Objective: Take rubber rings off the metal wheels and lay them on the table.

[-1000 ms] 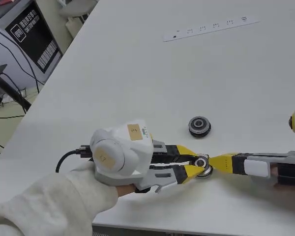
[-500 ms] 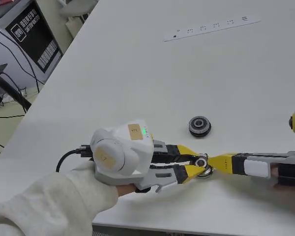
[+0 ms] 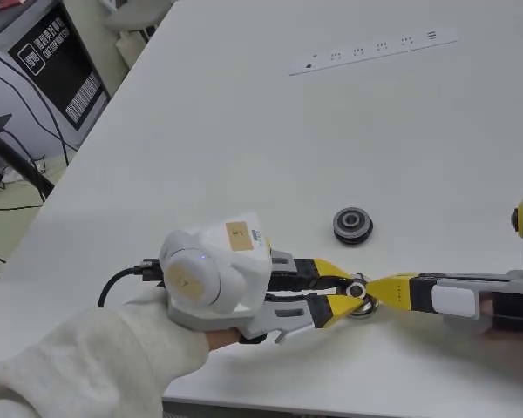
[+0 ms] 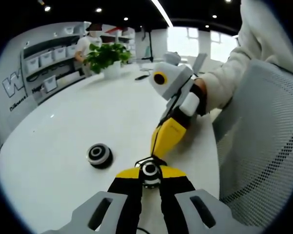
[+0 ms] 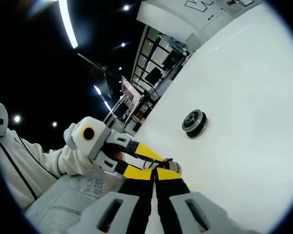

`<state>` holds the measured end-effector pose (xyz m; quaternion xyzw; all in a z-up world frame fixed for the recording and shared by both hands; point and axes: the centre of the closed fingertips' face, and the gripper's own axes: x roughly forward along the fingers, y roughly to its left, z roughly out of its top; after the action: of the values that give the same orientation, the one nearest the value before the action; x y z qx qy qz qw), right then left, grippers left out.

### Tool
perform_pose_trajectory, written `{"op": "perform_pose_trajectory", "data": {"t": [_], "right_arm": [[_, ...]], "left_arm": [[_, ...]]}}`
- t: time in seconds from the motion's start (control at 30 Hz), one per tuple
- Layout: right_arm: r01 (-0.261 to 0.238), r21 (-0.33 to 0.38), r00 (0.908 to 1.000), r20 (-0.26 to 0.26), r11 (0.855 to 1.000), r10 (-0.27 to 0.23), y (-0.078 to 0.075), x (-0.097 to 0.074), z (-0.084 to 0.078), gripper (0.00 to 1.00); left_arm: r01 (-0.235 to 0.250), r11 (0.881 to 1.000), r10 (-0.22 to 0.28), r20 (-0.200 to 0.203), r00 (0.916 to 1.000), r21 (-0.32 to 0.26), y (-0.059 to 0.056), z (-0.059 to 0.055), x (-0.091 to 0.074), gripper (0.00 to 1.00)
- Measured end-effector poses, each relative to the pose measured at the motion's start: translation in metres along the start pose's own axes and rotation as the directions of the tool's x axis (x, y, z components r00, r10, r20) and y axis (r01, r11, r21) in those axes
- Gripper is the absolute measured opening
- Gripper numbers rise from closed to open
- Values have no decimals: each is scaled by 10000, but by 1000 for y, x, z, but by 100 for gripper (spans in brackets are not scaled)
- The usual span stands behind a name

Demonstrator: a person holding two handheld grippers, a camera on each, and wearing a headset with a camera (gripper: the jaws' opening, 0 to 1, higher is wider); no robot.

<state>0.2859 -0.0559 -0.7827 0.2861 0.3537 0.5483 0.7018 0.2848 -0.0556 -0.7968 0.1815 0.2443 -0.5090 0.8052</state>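
Note:
A small metal wheel (image 3: 357, 288) is clamped between the yellow jaws of my left gripper (image 3: 344, 293) close to the table's front edge; it also sits between them in the left gripper view (image 4: 150, 170). My right gripper (image 3: 371, 286) comes in from the right, jaws together, pinching a thin black rubber ring (image 4: 142, 160) at the wheel's rim. In the right gripper view its shut jaws (image 5: 155, 176) meet that wheel (image 5: 174, 167). A second wheel (image 3: 353, 224) with its black ring on lies flat just beyond.
A long white power strip (image 3: 375, 48) lies at the far side of the white table (image 3: 244, 131). The table's left edge drops to a floor with cables and a black cabinet (image 3: 48, 61). A mesh chair (image 4: 263, 146) stands behind the person.

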Motion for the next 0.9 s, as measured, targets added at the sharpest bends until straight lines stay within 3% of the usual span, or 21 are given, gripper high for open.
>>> {"op": "perform_pose_trajectory", "data": {"t": [0.4, 0.57, 0.9], "right_arm": [[-520, 78, 9985, 194, 9986, 519, 10, -2, 2, 0], [-92, -35, 9998, 180, 10000, 93, 3, -1, 2, 0], [193, 199, 9996, 213, 9996, -197, -3, -4, 1, 0]], "left_arm": [[-3, 10000, 3, -18, 10000, 45, -1, 1, 1, 14], [-36, 9998, 41, -256, 9997, 216, -1, 1, 1, 14], [-25, 9998, 41, -713, 9974, 220, 0, 0, 0, 16]]}}
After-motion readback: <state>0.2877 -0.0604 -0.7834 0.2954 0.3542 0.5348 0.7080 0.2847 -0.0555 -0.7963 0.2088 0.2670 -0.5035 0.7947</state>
